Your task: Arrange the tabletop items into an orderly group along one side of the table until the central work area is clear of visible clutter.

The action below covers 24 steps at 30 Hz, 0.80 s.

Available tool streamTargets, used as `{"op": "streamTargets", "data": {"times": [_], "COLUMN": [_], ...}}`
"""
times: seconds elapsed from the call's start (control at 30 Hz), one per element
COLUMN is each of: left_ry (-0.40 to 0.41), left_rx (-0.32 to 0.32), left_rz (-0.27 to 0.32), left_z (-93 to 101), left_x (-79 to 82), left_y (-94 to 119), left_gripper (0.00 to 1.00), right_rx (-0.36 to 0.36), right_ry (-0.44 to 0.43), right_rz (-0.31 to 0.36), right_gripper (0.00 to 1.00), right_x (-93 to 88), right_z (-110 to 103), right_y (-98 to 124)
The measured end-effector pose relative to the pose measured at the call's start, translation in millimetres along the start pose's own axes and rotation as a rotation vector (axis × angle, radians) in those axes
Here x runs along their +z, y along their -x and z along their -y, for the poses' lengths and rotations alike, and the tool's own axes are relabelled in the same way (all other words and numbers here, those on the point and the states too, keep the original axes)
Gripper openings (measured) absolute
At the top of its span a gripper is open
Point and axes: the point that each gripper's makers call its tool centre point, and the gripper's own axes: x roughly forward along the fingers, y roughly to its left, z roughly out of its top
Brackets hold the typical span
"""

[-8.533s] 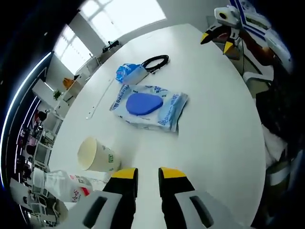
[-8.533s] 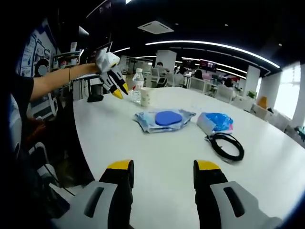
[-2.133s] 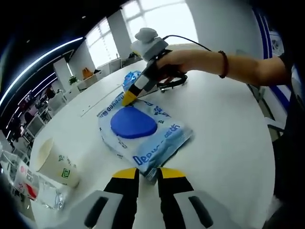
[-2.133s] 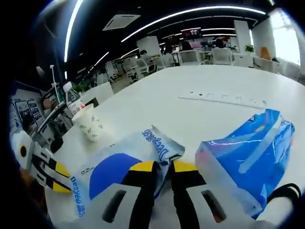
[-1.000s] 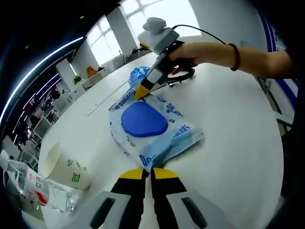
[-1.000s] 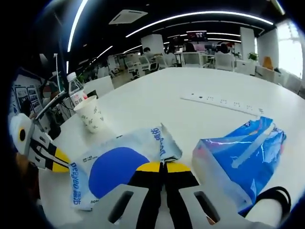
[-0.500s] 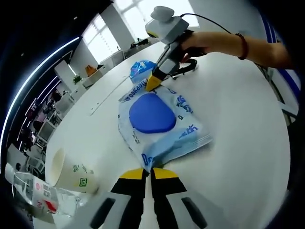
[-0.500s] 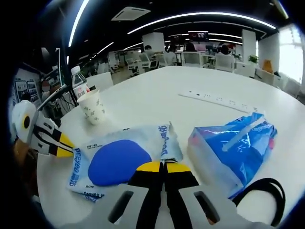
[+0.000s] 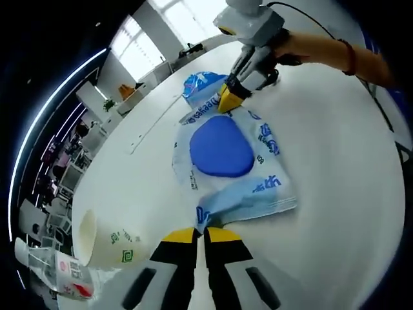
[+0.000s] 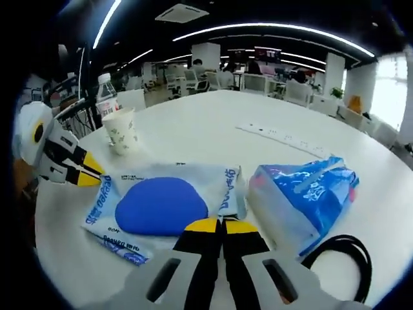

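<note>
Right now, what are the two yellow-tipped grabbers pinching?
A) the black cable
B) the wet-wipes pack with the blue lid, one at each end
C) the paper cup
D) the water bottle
B: the left gripper and the right gripper are each shut on an opposite edge of the wet-wipes pack, while the paper cup stands apart.

On the tabletop (image 10: pixel 193 129) the wipes pack (image 10: pixel 161 206) lies flat, with the left gripper (image 9: pixel 201 234) at one end of it and the right gripper (image 10: pixel 221 226) at the opposite end, each with its jaws together on the pack's edge. In the right gripper view the tissue pack (image 10: pixel 303 194) sits just right of the wipes pack, and the cable coil (image 10: pixel 339 255) lies nearer, to the right of it. The paper cup (image 10: pixel 120 131) stands behind and to the left, with the water bottle (image 10: pixel 105 93) just behind it. The power strip (image 10: pixel 284 141) lies farther back, beyond the tissue pack.
</note>
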Motion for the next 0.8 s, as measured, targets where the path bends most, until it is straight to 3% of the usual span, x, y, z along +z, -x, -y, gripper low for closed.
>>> {"op": "streamTargets", "data": {"times": [0.37,0.8], "left_ry": [-0.074,-0.098], "left_rx": [0.029,0.05], "left_rz": [-0.053,-0.057], "left_z": [-7.9,-15.9], "left_x": [4.6,7.0], "left_y": [-9,-7], "left_gripper": [0.02,0.02], "right_rx": [0.003,-0.023], "right_ry": [0.003,-0.025], "right_rz": [-0.011,0.026], "right_gripper": [0.0,0.0], "right_x": [-4.5,-1.5], "right_z": [4,7], "right_y": [5,4]}}
